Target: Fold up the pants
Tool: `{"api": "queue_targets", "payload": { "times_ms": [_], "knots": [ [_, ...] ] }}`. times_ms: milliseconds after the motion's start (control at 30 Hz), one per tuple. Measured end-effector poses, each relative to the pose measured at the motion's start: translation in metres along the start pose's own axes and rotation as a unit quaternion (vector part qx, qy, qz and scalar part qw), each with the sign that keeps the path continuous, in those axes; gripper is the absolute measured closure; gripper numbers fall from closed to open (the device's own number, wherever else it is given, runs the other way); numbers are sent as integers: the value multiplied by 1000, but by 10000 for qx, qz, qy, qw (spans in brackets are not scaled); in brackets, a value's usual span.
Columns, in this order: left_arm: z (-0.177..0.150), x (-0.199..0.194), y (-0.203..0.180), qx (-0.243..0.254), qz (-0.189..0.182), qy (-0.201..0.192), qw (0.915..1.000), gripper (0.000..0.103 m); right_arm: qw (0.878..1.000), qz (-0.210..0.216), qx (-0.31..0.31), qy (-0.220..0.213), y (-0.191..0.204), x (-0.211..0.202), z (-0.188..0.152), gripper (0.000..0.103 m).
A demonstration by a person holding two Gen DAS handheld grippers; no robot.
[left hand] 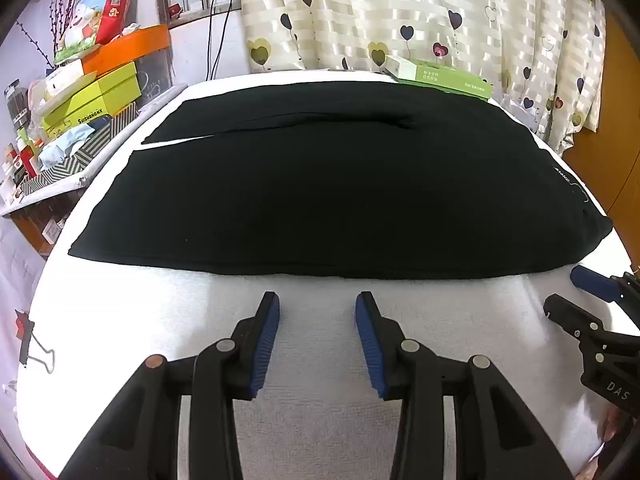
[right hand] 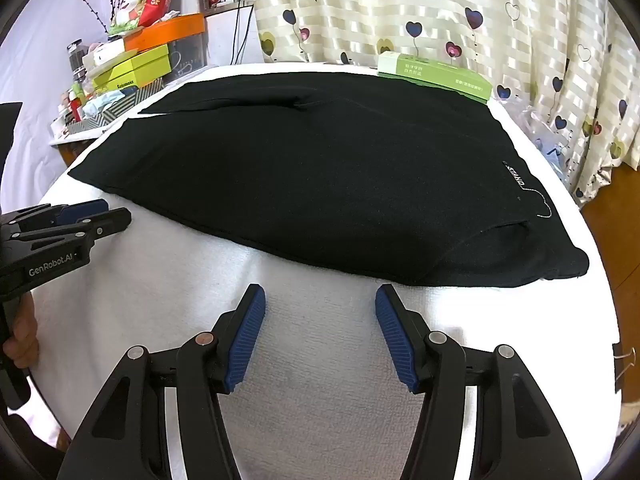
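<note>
Black pants point(left hand: 320, 184) lie flat, legs side by side, unfolded; my left gripper point(left hand: 318, 312) and right gripper point(right hand: 320, 304) wait released, empty; every fold remains.

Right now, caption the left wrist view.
Open left tongs hover over white towel before flat black pants.

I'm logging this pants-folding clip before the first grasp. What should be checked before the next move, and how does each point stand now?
1. Left hand-held gripper open and empty: ok.
2. Right hand-held gripper open and empty: ok.
3. Black pants lying flat on the white towel, legs side by side: ok.
4. Near hem of the pants free, both grippers short of it: ok.
5. Green box at the far edge clear of the cloth: not ok, it sits right at the pants' far edge.
6. Binder clips holding the towel firmly: cannot tell.
</note>
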State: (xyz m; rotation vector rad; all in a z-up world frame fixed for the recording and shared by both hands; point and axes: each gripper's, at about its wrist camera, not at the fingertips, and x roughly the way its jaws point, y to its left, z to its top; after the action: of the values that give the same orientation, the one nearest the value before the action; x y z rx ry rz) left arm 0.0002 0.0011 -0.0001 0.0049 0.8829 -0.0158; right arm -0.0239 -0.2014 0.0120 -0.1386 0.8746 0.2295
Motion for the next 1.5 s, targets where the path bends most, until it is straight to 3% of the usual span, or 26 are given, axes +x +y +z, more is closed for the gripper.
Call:
{"api": "queue_targets", "payload": {
  "times_ms": [1500],
  "knots": [
    [-2,-3,-2,68,139,-149,9998,59,10000,16,14,-6,0,1,1,44]
  ]
}}
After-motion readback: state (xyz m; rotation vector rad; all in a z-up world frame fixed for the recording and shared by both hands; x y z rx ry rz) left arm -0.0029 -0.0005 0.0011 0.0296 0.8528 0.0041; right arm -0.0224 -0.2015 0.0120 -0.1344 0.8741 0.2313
